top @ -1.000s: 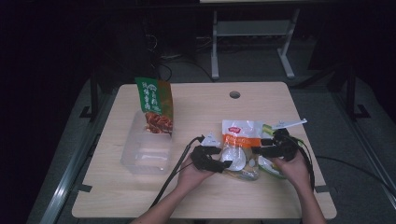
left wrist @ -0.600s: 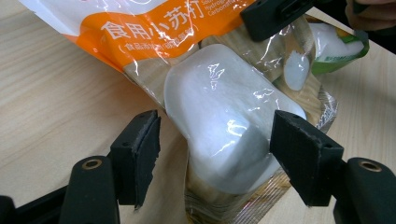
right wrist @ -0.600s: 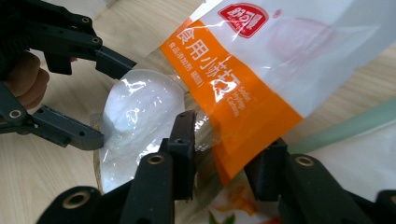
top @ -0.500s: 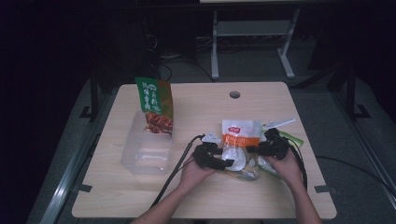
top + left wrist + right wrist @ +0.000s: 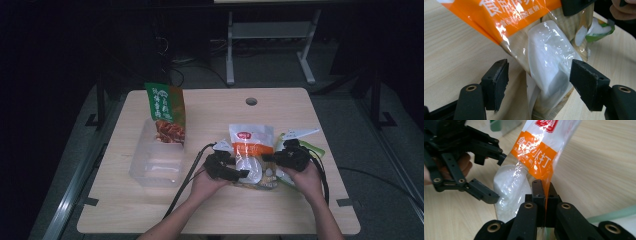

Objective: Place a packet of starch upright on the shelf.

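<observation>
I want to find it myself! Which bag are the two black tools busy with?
Start at the wooden table and go to its near right part, between the person's two hands. There lies a see-through bag with white powder inside; the right tool pinches its edge. Its orange band sets it apart from the green packet standing in the clear tub.

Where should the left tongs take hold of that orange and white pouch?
Grip the pouch at its powder-filled lower half, coming from its free side, opposite the right tongs pinching the flat edge. The left tongs already straddle that bulge, open; the firm bulge should slip less than loose film.
</observation>
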`<state>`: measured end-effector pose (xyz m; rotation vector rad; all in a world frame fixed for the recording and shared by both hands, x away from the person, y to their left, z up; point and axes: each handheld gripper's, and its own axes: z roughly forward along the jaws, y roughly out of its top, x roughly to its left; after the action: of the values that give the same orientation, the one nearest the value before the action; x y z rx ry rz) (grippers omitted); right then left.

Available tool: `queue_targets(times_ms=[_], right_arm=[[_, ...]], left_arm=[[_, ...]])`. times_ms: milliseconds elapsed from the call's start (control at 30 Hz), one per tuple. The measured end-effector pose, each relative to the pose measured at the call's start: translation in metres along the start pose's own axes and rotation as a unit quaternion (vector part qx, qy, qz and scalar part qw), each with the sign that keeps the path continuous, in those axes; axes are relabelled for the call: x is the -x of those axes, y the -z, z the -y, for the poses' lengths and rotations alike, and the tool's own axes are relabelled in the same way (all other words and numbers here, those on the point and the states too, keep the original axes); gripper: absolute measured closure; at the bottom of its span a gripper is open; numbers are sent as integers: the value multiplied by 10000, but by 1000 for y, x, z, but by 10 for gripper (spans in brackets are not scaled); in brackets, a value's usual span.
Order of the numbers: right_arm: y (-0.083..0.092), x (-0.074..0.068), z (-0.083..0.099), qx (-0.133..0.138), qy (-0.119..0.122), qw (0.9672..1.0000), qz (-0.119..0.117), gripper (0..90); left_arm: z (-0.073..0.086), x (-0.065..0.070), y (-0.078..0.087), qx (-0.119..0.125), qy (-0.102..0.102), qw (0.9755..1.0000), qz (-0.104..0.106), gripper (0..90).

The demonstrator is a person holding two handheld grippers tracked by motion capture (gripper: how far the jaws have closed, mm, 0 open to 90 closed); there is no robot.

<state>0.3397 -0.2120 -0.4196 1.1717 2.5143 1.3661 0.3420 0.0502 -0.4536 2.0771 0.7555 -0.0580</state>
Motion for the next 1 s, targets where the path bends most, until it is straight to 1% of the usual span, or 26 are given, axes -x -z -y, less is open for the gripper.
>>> queue_targets(times_ms=[33, 67, 100, 133, 167, 200, 233, 267, 300, 333, 367, 400, 467, 500, 533, 567, 600, 633, 667, 700, 733, 767, 800, 833, 867, 1000], right_arm=[[0, -1, 0, 40, 19, 10000, -21, 897], [1, -2, -1, 81, 80, 9999, -55, 898], [1, -2, -1, 81, 80, 9999, -55, 898], [3, -4, -1, 169, 121, 9997, -161, 897], [3, -4, -1, 169, 121, 9997, -161, 897], [4, -5, -2, 262, 218, 9992, -203, 897], [4, -5, -2, 262, 218, 9992, -203, 897], [4, -7, -2, 285, 214, 9990, -254, 897], [4, -7, -2, 285, 214, 9990, -254, 897], [5, -9, -2, 291, 245, 9989, -266, 897], [5, -9, -2, 291, 245, 9989, -266, 897], [5, -10, -3, 315, 282, 9987, -271, 897], [7, -13, -4, 358, 334, 9985, -255, 897], [7, -13, -4, 391, 378, 9982, -240, 897], [8, -14, -4, 404, 394, 9982, -219, 897], [8, -14, -4, 404, 394, 9982, -219, 897], [9, -15, -5, 468, 383, 9978, -258, 897], [9, -15, -5, 468, 383, 9978, -258, 897], [9, -17, -6, 510, 398, 9975, -289, 897], [9, -17, -6, 522, 432, 9973, -284, 897], [9, -18, -7, 527, 442, 9972, -287, 896], [9, -18, -7, 527, 442, 9972, -287, 896], [7, -19, -7, 526, 470, 9971, -297, 894], [6, -19, -7, 512, 478, 9971, -289, 892], [5, -19, -6, 472, 486, 9973, -279, 885], [3, -20, -6, 461, 503, 9972, -303, 879]], left_arm=[[0, 0, 0, 0, 0, 10000, 0, 315], [0, -2, 1, 18, 58, 9999, 134, 332], [0, -2, 1, 18, 58, 9999, 134, 349], [-1, -2, 1, 63, 142, 9996, 244, 364], [-1, -2, 1, 63, 142, 9996, 244, 384], [-1, -2, 3, 119, 178, 9992, 327, 429], [-1, -2, 3, 119, 178, 9992, 327, 466], [-1, 0, 6, 242, 123, 9993, 266, 531], [-1, 0, 6, 242, 123, 9993, 266, 562], [-2, 1, 9, 327, 133, 9992, 199, 607], [-2, 1, 9, 327, 133, 9992, 199, 635], [-2, 0, 11, 376, 147, 9990, 191, 635], [-1, -1, 15, 540, 258, 9979, 235, 732], [-1, -1, 15, 540, 258, 9979, 235, 763], [-2, -1, 19, 639, 220, 9976, 169, 796], [-2, -1, 19, 639, 220, 9976, 169, 811], [-3, 0, 22, 684, 162, 9975, 66, 830], [-3, 0, 22, 684, 162, 9975, 66, 840], [-3, -1, 24, 710, 122, 9974, -14, 848], [-3, -1, 24, 710, 122, 9974, -14, 853], [-4, -1, 26, 721, 70, 9973, -85, 860], [-4, -1, 26, 721, 70, 9973, -85, 871], [-4, 0, 29, 726, -1, 9972, -172, 874], [-4, 0, 29, 726, -1, 9972, -172, 874], [-4, 1, 30, 693, -84, 9973, -247, 874], [-3, 1, 32, 695, -141, 9971, -270, 878]])
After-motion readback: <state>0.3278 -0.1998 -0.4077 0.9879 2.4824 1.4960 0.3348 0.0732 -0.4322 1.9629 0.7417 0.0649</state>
